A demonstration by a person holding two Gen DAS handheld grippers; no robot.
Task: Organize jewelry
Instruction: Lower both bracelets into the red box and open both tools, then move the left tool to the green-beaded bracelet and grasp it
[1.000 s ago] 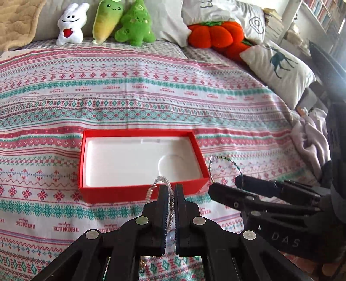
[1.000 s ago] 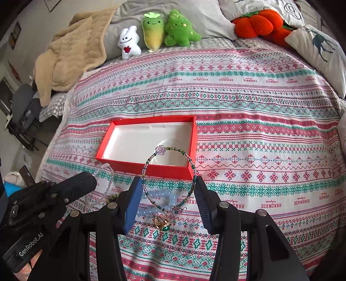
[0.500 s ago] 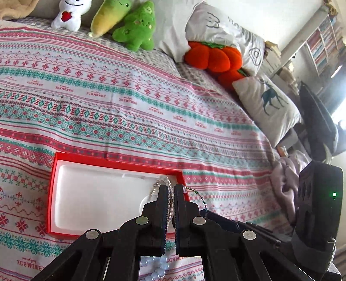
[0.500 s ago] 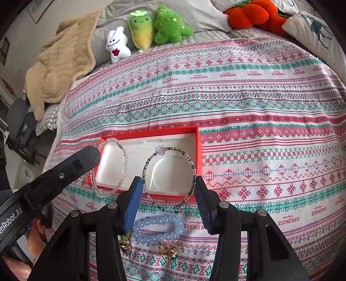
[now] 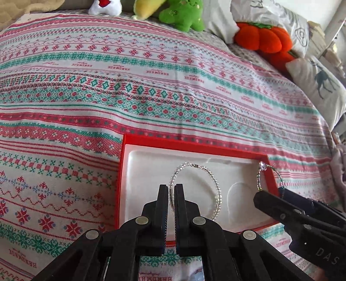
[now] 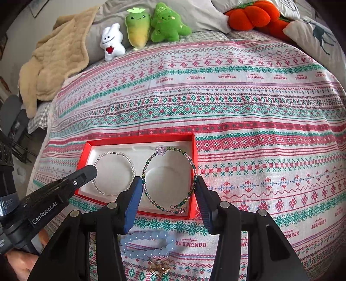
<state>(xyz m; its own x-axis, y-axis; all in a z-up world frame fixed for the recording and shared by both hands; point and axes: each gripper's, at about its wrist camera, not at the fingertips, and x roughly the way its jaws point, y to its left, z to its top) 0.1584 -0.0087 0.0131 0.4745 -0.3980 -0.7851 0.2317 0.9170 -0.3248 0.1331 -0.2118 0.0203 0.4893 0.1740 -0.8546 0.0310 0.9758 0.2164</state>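
A red box (image 5: pixel 121 183) (image 6: pixel 193 151) with a white insert lies on the patterned bedspread. My left gripper (image 5: pixel 172 192) (image 6: pixel 90 170) is shut on a clear beaded bracelet (image 5: pixel 217 188) (image 6: pixel 113 173) and holds it over the box's left half. My right gripper (image 6: pixel 168 186) (image 5: pixel 268 194) is shut across a green beaded bracelet with a lilac flower (image 6: pixel 161 150) (image 5: pixel 262 167), its loop stretched between the fingers over the box's right half. A pale blue beaded bracelet (image 6: pixel 149 243) and a gold ring piece (image 6: pixel 159 268) lie on the bedspread below the right gripper.
Plush toys (image 6: pixel 138 28) (image 5: pixel 181 15), an orange pumpkin cushion (image 5: pixel 263 39) (image 6: pixel 248 14) and a deer pillow (image 5: pixel 320 86) (image 6: pixel 320 36) line the bed's far side. A beige blanket (image 6: pixel 54 64) lies at the far left.
Both grippers have moved forward with their bracelets, from in front of the box to above its white insert. The blue bracelet and gold piece stayed on the bedspread.
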